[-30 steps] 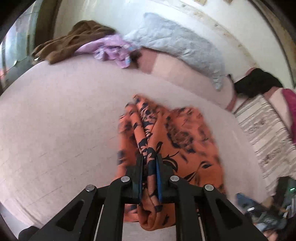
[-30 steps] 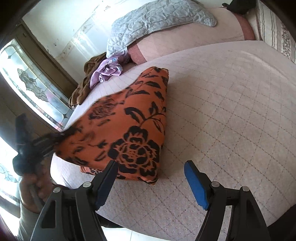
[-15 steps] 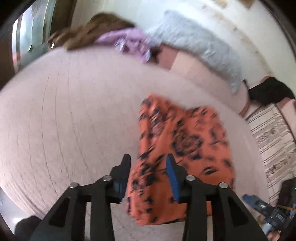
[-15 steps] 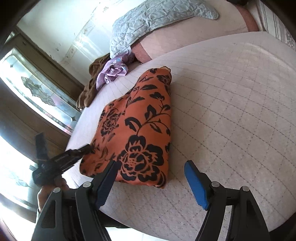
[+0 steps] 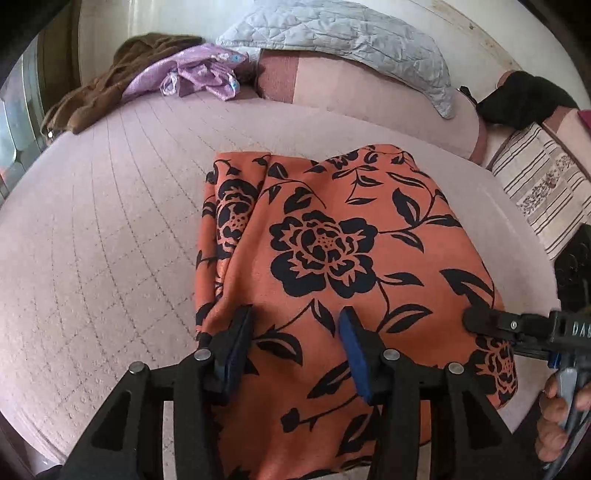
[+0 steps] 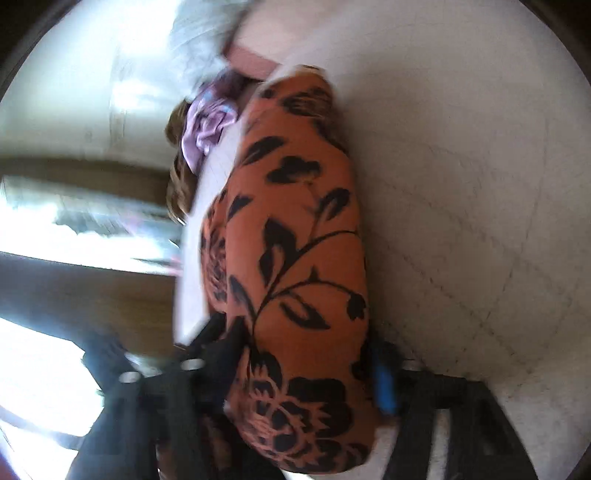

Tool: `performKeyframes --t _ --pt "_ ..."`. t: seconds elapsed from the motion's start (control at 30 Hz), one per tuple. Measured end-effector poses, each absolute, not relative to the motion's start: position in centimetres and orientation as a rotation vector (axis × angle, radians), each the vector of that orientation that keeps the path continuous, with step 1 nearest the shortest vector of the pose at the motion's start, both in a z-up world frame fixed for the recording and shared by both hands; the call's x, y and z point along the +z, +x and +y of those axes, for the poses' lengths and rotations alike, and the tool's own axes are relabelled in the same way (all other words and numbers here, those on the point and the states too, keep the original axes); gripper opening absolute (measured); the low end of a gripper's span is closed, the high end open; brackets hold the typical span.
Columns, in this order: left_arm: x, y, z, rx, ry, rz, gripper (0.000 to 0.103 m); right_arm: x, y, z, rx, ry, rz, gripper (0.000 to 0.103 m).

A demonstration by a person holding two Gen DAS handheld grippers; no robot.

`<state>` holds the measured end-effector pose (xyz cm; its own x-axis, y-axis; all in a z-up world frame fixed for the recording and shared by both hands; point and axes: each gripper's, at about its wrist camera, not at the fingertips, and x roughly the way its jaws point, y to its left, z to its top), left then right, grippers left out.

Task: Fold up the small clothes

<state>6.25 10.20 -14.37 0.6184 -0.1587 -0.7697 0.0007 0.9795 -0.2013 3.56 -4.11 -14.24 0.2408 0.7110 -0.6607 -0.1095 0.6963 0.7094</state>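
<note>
**Orange floral cloth lying folded on the bed, both claws spread over it**

In the left wrist view, the left gripper [image 5: 295, 343] is hovering low over the near part of the orange cloth [image 5: 332, 258], its two fingers spread apart and gripping nothing. The cloth is lying folded on the pink quilted bed [image 5: 103, 240]. At the right edge, the right gripper [image 5: 480, 321] is reaching in over the cloth's right border, with a hand [image 5: 557, 417] holding its handle. Beyond the cloth, a brown garment [image 5: 107, 85], a purple garment [image 5: 195, 70] and a grey quilted blanket [image 5: 343, 33] are sitting near the wall.

In the right wrist view, which is blurred, the right gripper [image 6: 306, 369] is straddling the cloth [image 6: 295, 258], fingers spread wide with one on either side of the near end. Whether the fingers are touching the fabric cannot be told. The purple garment [image 6: 207, 125] is showing behind.
</note>
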Motion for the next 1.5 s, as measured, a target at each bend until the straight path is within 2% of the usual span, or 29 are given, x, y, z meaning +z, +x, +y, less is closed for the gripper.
performKeyframes --t 0.13,0.2,0.27,0.33,0.4,0.43,0.57,0.6,0.67,0.73,0.83,0.93,1.0,1.07,1.17,1.2,1.27,1.37,1.4,1.43,1.47,1.5 --pt "-11.9 5.2 10.5 -0.076 -0.199 0.811 0.049 -13.3 2.0 -3.2 0.501 0.407 1.163 0.042" --pt "-12.1 5.8 9.7 -0.094 -0.155 0.815 0.051 -15.0 2.2 -3.4 0.513 0.447 1.194 0.051" --pt "-14.4 7.0 9.9 -0.080 -0.148 0.901 0.051 -14.5 2.4 -4.6 0.562 0.562 1.194 0.064" --pt "-15.2 6.9 10.2 -0.081 -0.173 0.885 0.051 -13.2 2.4 -5.9 0.578 0.625 1.143 0.069" --pt "-14.9 6.8 9.9 -0.070 -0.157 0.885 0.051 -12.1 3.2 -7.0 0.599 0.679 1.094 0.079" --pt "-14.9 6.6 9.8 -0.070 -0.152 0.887 0.051 -12.0 3.9 -7.3 0.595 0.702 1.091 0.080" --pt "-14.8 6.7 9.9 -0.075 -0.165 0.891 0.051 -14.7 8.7 -5.9 0.614 0.748 1.171 0.078" --pt "-14.8 6.6 9.9 -0.073 -0.162 0.891 0.051 -15.8 9.5 -5.1 0.592 0.742 1.215 0.055" --pt "-14.9 6.8 10.0 -0.077 -0.168 0.888 0.051 -15.5 9.6 -3.6 0.589 0.645 1.216 0.043" --pt "-15.1 7.0 9.9 -0.080 -0.165 0.882 0.051 -12.9 8.1 -2.4 0.547 0.504 1.142 0.039" --pt "-15.1 6.8 9.8 -0.081 -0.149 0.877 0.051 -14.5 8.0 -2.2 0.459 0.468 1.168 0.042" --pt "-15.1 6.7 10.2 -0.092 -0.164 0.875 0.051 -14.7 8.0 -3.1 0.491 0.624 1.164 0.059" --pt "-15.0 6.7 10.2 -0.091 -0.159 0.873 0.051 -13.1 8.0 -3.2 0.505 0.618 1.102 0.076" --pt "-15.0 6.6 10.2 -0.090 -0.158 0.872 0.051 -12.6 9.0 -3.0 0.522 0.642 1.073 0.084" --pt "-15.0 6.6 10.3 -0.091 -0.166 0.874 0.051 -14.4 12.3 -2.2 0.511 0.649 1.127 0.084" --pt "-15.1 6.6 10.4 -0.092 -0.169 0.875 0.051 -15.5 13.4 -1.8 0.504 0.639 1.174 0.061" --pt "-15.0 6.6 10.5 -0.099 -0.173 0.875 0.051 -15.8 13.8 -1.1 0.508 0.594 1.202 0.041" --pt "-15.2 6.6 10.4 -0.101 -0.163 0.870 0.052 -13.2 11.8 -0.5 0.484 0.453 1.072 0.039" --pt "-15.1 6.6 10.3 -0.099 -0.156 0.871 0.052 -13.9 11.8 -0.6 0.461 0.451 1.086 0.040" --pt "-15.1 6.6 10.3 -0.094 -0.153 0.873 0.052 -15.4 12.2 -0.9 0.425 0.461 1.133 0.043" --pt "-15.0 6.6 10.4 -0.095 -0.160 0.875 0.052 -16.8 12.4 -1.3 0.396 0.492 1.165 0.057" --pt "-15.0 6.6 10.6 -0.097 -0.167 0.876 0.052 -17.2 12.0 -1.7 0.393 0.540 1.160 0.060"
